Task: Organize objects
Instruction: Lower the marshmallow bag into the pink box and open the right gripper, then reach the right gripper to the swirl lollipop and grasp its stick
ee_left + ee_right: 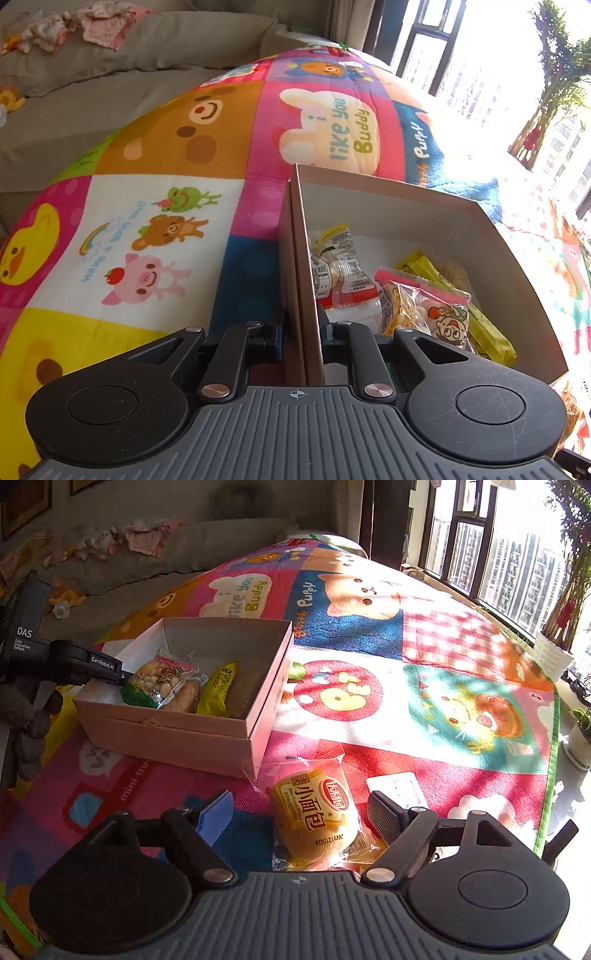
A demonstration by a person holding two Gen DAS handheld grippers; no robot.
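Nearby, orange-yellow bread packet (pixel 316 814) lies beside pink box (pixel 177 734).

Play mat (pixel 155 155) reads "i like you Buddy"; left claw (pixel 110 672) reads "GenRobot.AI".

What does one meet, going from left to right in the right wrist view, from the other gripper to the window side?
Left gripper shut on the box wall → open box with snack packets → bread packet between the open jaws of the right gripper → white potted plant.

Left hand-held gripper (pixel 303 332) clamped on thin wall; right hand-held gripper (pixel 306 812) spread wide, low.
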